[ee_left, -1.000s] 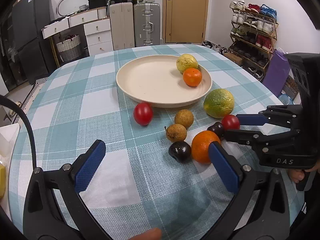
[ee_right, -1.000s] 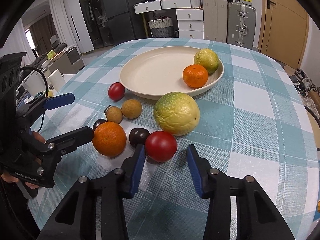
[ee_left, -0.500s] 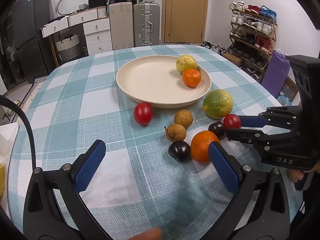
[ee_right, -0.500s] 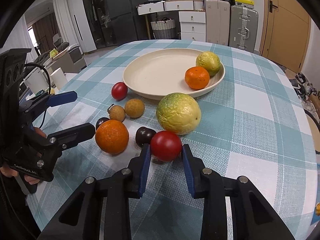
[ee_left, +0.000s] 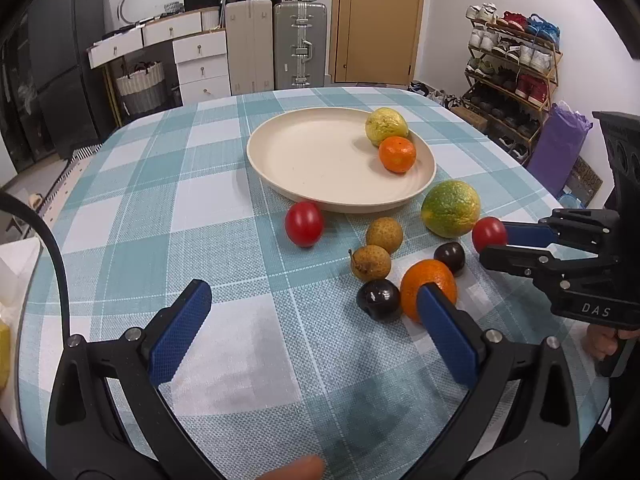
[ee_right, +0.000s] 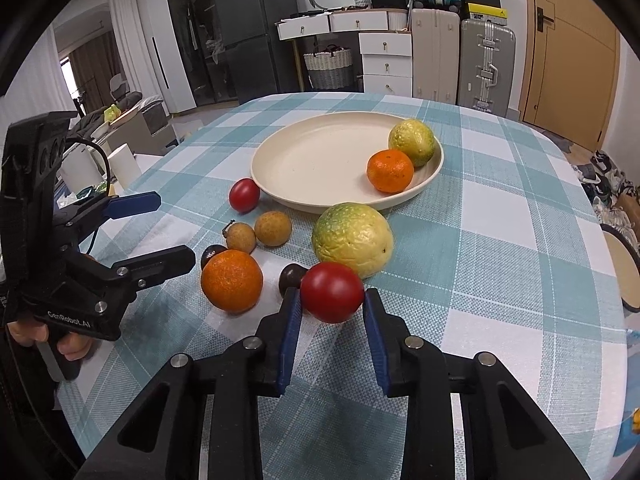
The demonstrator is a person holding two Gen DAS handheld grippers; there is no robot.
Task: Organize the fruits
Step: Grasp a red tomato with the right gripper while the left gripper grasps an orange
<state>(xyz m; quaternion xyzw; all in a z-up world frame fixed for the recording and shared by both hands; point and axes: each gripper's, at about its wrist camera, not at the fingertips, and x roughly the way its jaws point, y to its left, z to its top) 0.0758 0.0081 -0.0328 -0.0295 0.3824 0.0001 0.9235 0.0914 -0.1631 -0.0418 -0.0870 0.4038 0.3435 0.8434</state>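
Observation:
My right gripper is shut on a red tomato and holds it just above the cloth; the tomato also shows in the left wrist view. A cream plate holds a small orange and a yellow-green fruit. On the cloth lie a big green-yellow citrus, an orange, a second red tomato, two brown longans, and two dark plums. My left gripper is open and empty, near the orange.
The round table with a teal checked cloth drops off at the near and right edges. White items stand at its left edge. A shoe rack, suitcases and drawers stand beyond the table.
My right gripper closed on the red tomato and lifted it slightly off the cloth. My left gripper stayed open and barely moved.

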